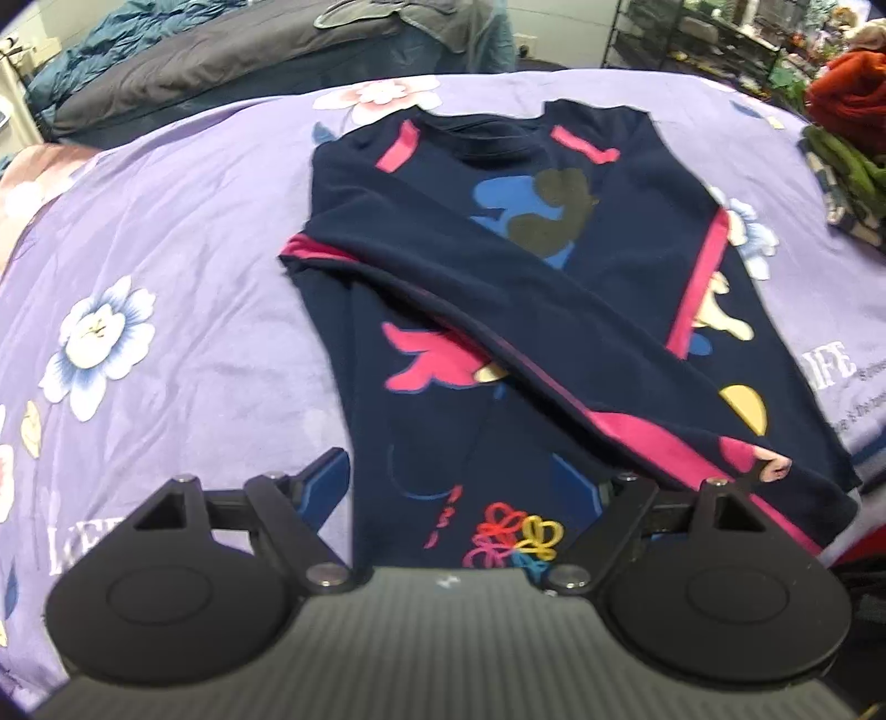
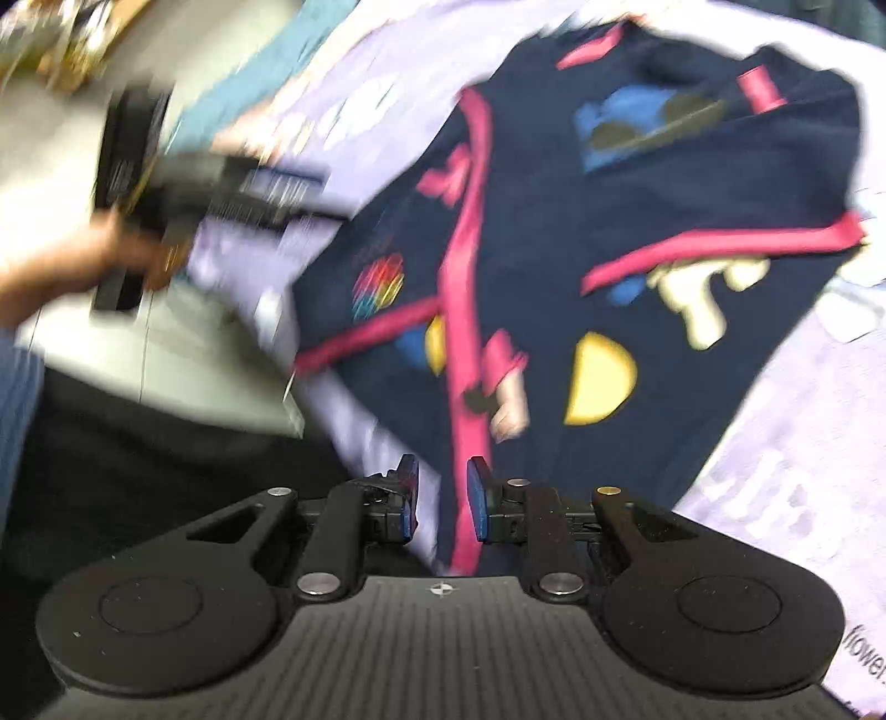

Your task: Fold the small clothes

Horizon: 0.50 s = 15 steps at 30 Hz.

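A navy long-sleeved top [image 1: 498,288] with pink stripes and coloured prints lies flat on a purple flowered sheet [image 1: 183,277]. Both sleeves are folded across its front. My left gripper [image 1: 451,482] is open over the hem, one finger over the sheet and the other over the cloth, with nothing held. The right wrist view is blurred. There my right gripper [image 2: 443,487] hovers at the near edge of the top [image 2: 637,221], jaws a little apart, a pink stripe running under the gap, pads not pressing on it. A hand holds the left gripper [image 2: 221,188] at the left of that view.
Red [image 1: 841,94] and green [image 1: 847,171] clothes are piled at the sheet's far right. A dark duvet [image 1: 221,66] lies behind, with a wire shelf [image 1: 692,33] beyond. The table's edge and grey floor [image 2: 183,354] show left of the top.
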{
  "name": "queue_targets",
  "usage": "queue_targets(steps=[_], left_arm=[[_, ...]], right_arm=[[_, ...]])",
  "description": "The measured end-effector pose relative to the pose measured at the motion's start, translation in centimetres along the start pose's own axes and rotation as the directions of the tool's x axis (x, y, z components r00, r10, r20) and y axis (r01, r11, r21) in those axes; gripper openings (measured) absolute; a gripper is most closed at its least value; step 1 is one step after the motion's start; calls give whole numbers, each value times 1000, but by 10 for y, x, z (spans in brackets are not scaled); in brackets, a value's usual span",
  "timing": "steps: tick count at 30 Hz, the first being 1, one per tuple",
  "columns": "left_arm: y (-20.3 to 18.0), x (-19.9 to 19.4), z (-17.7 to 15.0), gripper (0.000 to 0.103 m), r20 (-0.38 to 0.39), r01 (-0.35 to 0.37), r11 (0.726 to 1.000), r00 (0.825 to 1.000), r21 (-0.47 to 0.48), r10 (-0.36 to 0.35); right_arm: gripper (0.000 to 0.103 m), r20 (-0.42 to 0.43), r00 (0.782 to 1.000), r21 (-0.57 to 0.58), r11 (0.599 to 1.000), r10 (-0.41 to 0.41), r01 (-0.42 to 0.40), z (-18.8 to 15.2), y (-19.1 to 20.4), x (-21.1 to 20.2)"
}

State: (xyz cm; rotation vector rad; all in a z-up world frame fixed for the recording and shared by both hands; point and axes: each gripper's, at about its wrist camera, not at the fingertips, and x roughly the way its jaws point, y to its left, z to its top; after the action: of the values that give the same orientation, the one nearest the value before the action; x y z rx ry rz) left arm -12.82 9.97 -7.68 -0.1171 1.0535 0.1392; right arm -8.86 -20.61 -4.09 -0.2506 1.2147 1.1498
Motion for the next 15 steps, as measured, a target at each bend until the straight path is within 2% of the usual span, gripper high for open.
queue_targets(steps=[3,5,8,11,13,15], left_arm=[[-12,2,4,78,11,27,1000,1000,10,-27],[-23,6,9,77,20,58,998,998,24,-59],[-42,13,18,76,45,95,992,994,80,-99],[-63,21,26,76,48,119,983,991,140,-127],[-74,27,29,76,37,138,977,989,163,-146],[-81,32,28,76,23,156,972,986,174,-162]], right_arm=[[32,34,999,35,999,-16,15,9,-6,10],[32,13,1000,25,999,-23,23,11,-5,26],[32,-91,994,-11,999,-52,51,4,-5,57],[31,-245,969,7,999,-45,48,-14,-11,81],[35,-240,971,38,999,-20,30,-19,-9,73],[38,-187,982,83,996,-5,21,-20,-10,57]])
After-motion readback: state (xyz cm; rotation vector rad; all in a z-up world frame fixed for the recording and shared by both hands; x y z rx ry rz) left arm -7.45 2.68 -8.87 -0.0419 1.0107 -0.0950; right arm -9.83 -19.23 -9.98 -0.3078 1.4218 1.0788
